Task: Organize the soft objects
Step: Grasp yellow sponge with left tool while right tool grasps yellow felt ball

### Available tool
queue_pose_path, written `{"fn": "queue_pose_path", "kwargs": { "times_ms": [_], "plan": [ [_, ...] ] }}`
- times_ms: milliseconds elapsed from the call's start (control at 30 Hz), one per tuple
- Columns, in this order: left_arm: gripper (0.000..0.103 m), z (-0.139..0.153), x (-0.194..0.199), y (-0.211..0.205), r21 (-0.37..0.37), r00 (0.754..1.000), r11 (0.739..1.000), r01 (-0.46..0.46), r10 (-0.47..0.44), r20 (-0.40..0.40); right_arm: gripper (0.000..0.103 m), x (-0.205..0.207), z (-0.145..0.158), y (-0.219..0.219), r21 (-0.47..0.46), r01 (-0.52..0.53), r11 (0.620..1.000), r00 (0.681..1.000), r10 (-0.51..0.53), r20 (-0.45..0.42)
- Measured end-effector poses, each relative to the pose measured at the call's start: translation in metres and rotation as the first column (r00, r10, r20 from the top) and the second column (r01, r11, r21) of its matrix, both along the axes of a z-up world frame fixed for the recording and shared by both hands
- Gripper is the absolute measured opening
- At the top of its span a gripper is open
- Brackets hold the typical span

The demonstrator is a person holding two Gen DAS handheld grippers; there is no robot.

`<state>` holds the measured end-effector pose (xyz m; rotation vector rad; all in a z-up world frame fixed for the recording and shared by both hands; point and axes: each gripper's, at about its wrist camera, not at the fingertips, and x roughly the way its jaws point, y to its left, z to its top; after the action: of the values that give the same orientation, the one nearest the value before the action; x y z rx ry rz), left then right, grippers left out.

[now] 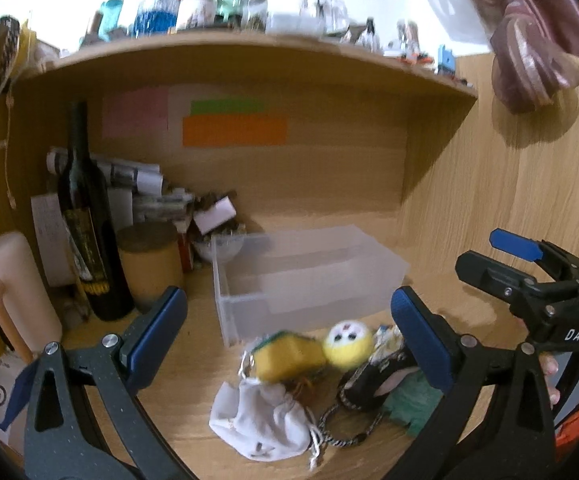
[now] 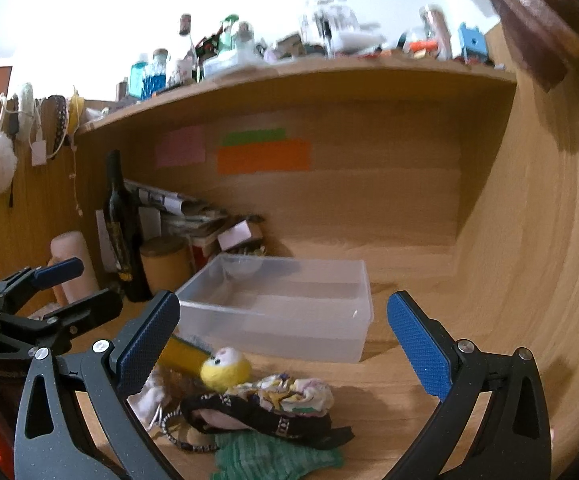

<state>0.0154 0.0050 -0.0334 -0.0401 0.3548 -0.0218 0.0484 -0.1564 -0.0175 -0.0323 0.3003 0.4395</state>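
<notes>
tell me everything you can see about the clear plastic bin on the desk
The clear, frosted plastic bin is a shallow rectangular box with thin translucent walls, no lid, and nothing visible inside. It sits upright and flat on the wooden desk, under the shelf, just behind the pile of soft items. A dark glass bottle and a round tan canister stand to its left, apart from it. The yellow sponge lies close to its front wall; contact cannot be told. Neither hand-held gripper touches it.

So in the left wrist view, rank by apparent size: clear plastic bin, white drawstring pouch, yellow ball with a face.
1. Clear plastic bin
2. White drawstring pouch, though it lies nearer the camera
3. Yellow ball with a face
</notes>
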Motion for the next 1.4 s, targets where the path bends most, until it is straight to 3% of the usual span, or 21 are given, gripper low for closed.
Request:
{"fn": "queue_pose_path", "kwargs": {
  "times_ms": [200,267,633,833,933,1167,1400],
  "plan": [
    [0.103,-0.033,0.018,0.013,-0.036,0.994,0.999,-0.013,0.009,-0.113,0.103,0.013,-0.022,0.009,-0.030,-0.062,0.998,0.994,0.058,-0.097],
    [0.098,-0.040,0.025,0.016,-0.037,0.990,0.999,-0.019,0.014,-0.137,0.102,0.020,-0.030,0.015,-0.041,-0.094,0.995,0.986,0.088,-0.141],
    [0.073,-0.057,0.049,0.023,-0.065,0.977,0.998,0.020,-0.033,-0.212,0.070,0.048,-0.055,0.048,-0.081,-0.259,0.962,0.929,0.225,-0.294],
    [0.057,-0.068,0.059,0.024,-0.114,0.959,0.991,0.069,-0.098,-0.268,0.065,0.061,-0.069,0.058,-0.100,-0.308,0.946,0.896,0.253,-0.366],
    [0.045,-0.068,0.056,0.019,-0.107,0.958,0.990,0.093,-0.118,-0.261,0.047,0.065,-0.078,0.061,-0.123,-0.318,0.940,0.884,0.247,-0.397],
    [0.039,-0.060,0.050,0.013,-0.083,0.965,0.992,0.093,-0.110,-0.238,0.043,0.061,-0.072,0.055,-0.103,-0.293,0.951,0.900,0.238,-0.364],
    [0.039,-0.030,0.043,0.018,-0.086,0.981,0.994,0.073,-0.086,-0.171,0.043,0.057,-0.050,0.041,-0.057,-0.251,0.966,0.929,0.224,-0.296]
  ]
}}
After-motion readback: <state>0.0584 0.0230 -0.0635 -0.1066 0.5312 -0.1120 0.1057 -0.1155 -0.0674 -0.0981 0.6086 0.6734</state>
